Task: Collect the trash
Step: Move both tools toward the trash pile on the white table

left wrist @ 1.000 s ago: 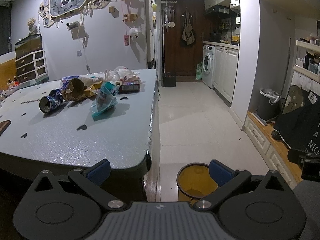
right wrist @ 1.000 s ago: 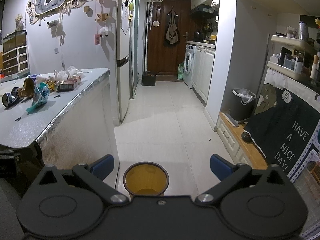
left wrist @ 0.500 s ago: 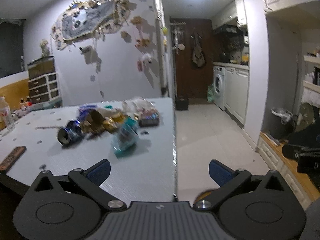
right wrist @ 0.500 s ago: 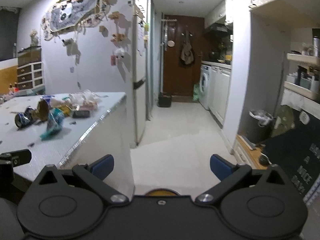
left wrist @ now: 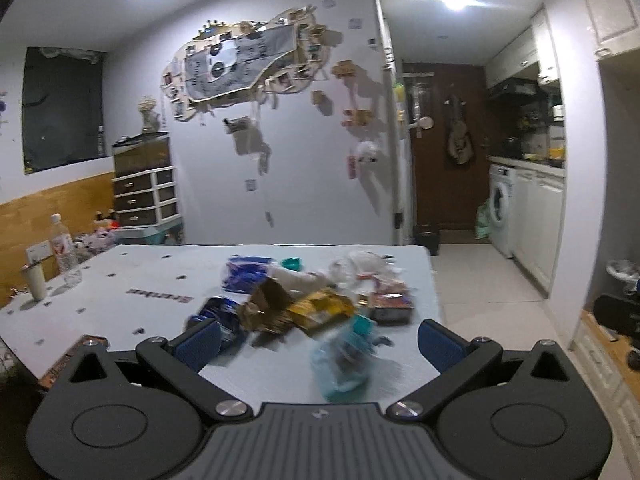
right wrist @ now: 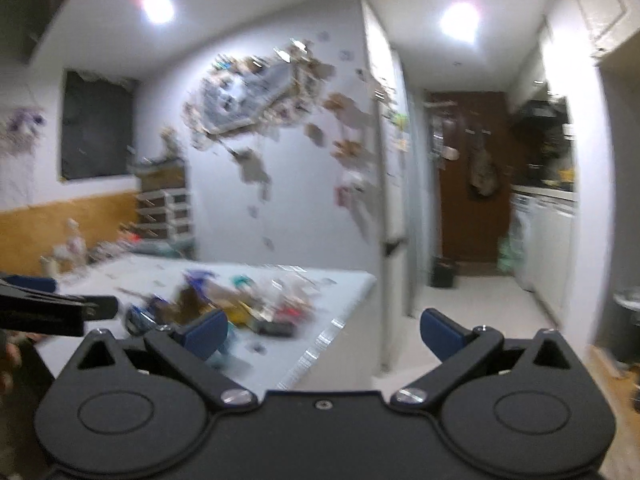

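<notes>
Left wrist alone shows teal packet (left wrist: 347, 356) sharply; both tools released, empty.

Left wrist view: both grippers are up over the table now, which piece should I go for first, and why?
Probably ease the left gripper forward and down onto the teal bag. Its jaws stand wide open and empty, and that bag lies nearest, apart from the main trash pile and between the fingers' line. The right gripper is also open but sits off the table's corner.
</notes>
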`<state>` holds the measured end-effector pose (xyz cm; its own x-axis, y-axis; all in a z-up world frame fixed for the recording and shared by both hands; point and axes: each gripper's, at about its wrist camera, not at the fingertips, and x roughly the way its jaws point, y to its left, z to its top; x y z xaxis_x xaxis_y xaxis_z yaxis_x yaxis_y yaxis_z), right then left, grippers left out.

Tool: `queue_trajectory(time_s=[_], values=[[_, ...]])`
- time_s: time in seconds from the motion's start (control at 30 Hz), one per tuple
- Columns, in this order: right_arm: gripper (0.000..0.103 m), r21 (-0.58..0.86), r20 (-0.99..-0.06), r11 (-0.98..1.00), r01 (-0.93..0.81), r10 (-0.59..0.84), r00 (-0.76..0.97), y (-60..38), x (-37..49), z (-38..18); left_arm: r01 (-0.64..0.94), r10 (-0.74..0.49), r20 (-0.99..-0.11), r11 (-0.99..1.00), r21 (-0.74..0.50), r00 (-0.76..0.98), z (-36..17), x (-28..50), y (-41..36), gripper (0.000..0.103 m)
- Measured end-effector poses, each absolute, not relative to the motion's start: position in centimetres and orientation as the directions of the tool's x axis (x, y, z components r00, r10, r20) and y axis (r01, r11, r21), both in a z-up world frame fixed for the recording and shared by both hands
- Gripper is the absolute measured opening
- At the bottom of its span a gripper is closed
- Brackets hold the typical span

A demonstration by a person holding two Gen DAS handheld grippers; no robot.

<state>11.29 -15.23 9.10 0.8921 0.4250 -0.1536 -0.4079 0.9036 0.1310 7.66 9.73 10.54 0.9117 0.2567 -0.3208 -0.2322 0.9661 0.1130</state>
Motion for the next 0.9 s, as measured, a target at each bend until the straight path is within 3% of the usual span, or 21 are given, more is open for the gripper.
queue_trajectory(time_s=[0.2, 0.4, 0.6, 0.9], values=[[0.103, 0.237, -0.142, 0.847, -0.475, 0.514, 0.846, -13.3, 16.5, 8.2, -0.277, 0.314, -0.352, 0.949, 0.152, 0.882, 10.7, 11.6, 13.0, 0.103], [0.103, 0.302, -0.229, 0.809, -0.504, 0.575, 0.785, -11.0, 22.3, 6.4, -0.251, 0.322, -0.398, 0.943, 0.221, 0.859, 9.5, 16.3, 15.8, 0.103], [0.103, 0.372, -0.269, 0.757, -0.537, 0.642, 0.718, -9.1, 27.1, 4.2, -0.169, 0.246, -0.481, 0.966, 0.197, 0.842, 7.5, 21.0, 18.1, 0.103], [0.103, 0.512, -0.345, 0.669, -0.539, 0.735, 0.584, -6.7, 32.1, 0.6, -0.205, 0.338, -0.553, 0.935, 0.288, 0.761, 5.3, 27.6, 21.3, 0.103]])
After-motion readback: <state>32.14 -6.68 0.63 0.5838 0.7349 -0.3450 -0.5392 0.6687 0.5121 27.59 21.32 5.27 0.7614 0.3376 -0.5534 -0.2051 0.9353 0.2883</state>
